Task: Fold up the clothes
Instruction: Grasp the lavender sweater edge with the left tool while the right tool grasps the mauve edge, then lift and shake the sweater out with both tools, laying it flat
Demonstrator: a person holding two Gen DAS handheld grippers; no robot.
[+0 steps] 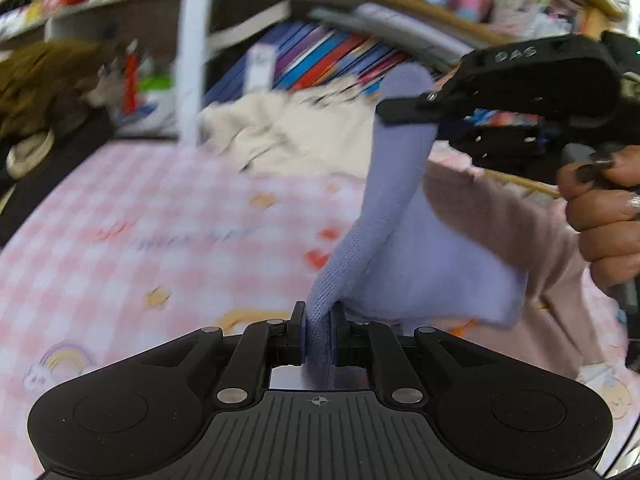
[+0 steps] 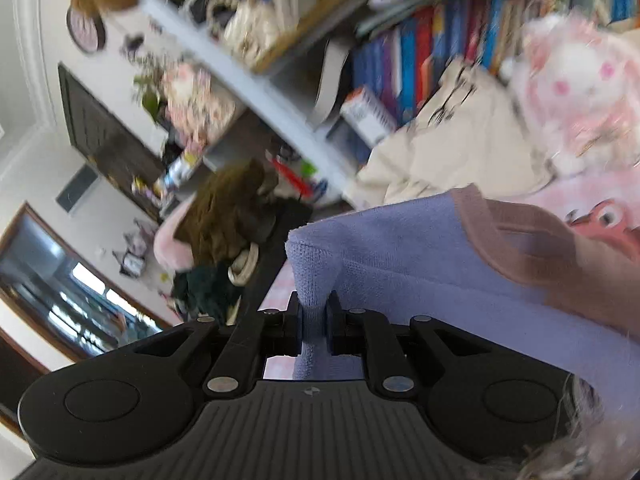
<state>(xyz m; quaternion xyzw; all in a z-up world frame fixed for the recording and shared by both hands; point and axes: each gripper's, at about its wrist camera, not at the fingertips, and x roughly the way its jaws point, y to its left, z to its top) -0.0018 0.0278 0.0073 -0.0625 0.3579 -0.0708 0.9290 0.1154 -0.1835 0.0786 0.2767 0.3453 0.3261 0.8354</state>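
A lavender knit garment (image 1: 404, 232) with a dusty-pink part (image 1: 500, 248) hangs in the air above a pink checked bed sheet (image 1: 132, 240). My left gripper (image 1: 319, 320) is shut on a bunched fold of the lavender cloth. My right gripper (image 1: 408, 114) shows in the left wrist view at upper right, held by a hand (image 1: 604, 216), and pinches the cloth's upper end. In the right wrist view my right gripper (image 2: 314, 320) is shut on the lavender garment's (image 2: 400, 248) hemmed edge, with pink trim (image 2: 532, 256) beside it.
A cream garment pile (image 1: 288, 128) lies at the bed's far side below bookshelves (image 1: 328, 52). A white upright post (image 1: 192, 52) stands at the back. A pink plush rabbit (image 2: 580, 92) sits at right, a brown plush toy (image 2: 228, 208) and dark clutter at left.
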